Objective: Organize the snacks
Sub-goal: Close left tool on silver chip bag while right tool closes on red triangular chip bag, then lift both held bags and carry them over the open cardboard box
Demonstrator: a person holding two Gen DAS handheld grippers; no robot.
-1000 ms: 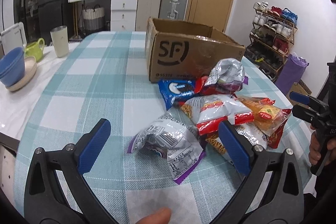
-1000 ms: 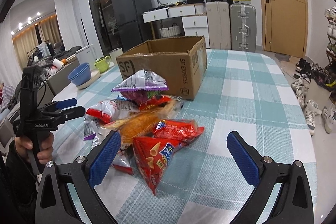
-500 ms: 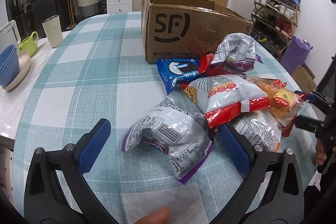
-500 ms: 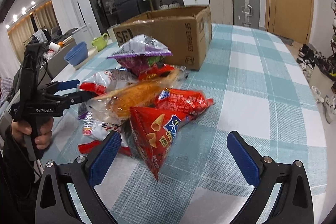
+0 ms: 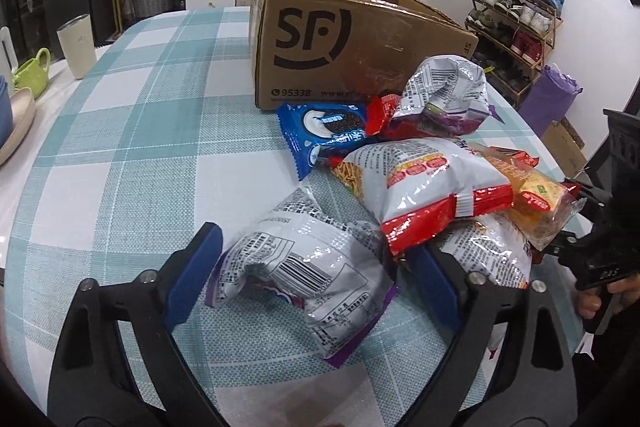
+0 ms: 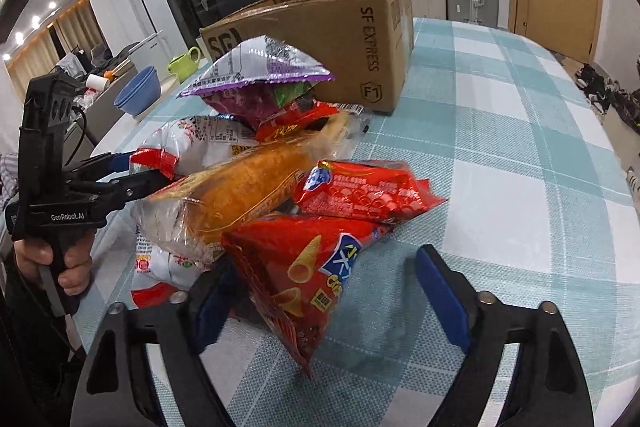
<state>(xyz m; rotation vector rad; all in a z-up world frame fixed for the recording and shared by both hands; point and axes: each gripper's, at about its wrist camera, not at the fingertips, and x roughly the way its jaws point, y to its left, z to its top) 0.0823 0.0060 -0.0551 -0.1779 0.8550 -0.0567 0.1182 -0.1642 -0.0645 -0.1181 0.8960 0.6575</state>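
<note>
1. My left gripper [image 5: 316, 277] straddles a silver-backed snack bag with purple edging [image 5: 308, 267]. Its jaws have just been closing and still stand fairly wide. The left pad sits just beside the bag's crumpled edge at 9 o'clock; whether it presses I cannot tell. The right pad at 3 o'clock is partly buried under the pile.

2. My right gripper [image 6: 332, 291] has the red cone-snack bag [image 6: 312, 267] between its jaws, which have also just been closing. The right pad stands apart from the bag. The left pad is half hidden behind the bag and blurred, so I cannot tell whether it touches.

3. The snack pile lies on the checked tablecloth [image 5: 132, 147], in front of the open SF cardboard box [image 5: 340, 47] at 12 o'clock. From the left wrist I make out a blue Oreo pack [image 5: 324, 131] and a white-and-red bag [image 5: 428, 187]; the small print on it is unreadable.

4. From the right wrist, a clear-wrapped bread roll [image 6: 244, 195] lies across the heap, with a red pouch [image 6: 368, 191] touching it at 3 o'clock. A silver-purple bag [image 6: 260, 75] tops the pile and hides part of the box's front.

5. The box's inside is out of sight in both views.

6. A hand [image 6: 60, 263] grips the other tool's handle at 9 o'clock in the right view, the arm lost in dark.

7. A green cup [image 5: 34, 71], a beige tumbler [image 5: 78, 45] and stacked bowls, cut off by the frame, sit at 10 o'clock.
</note>
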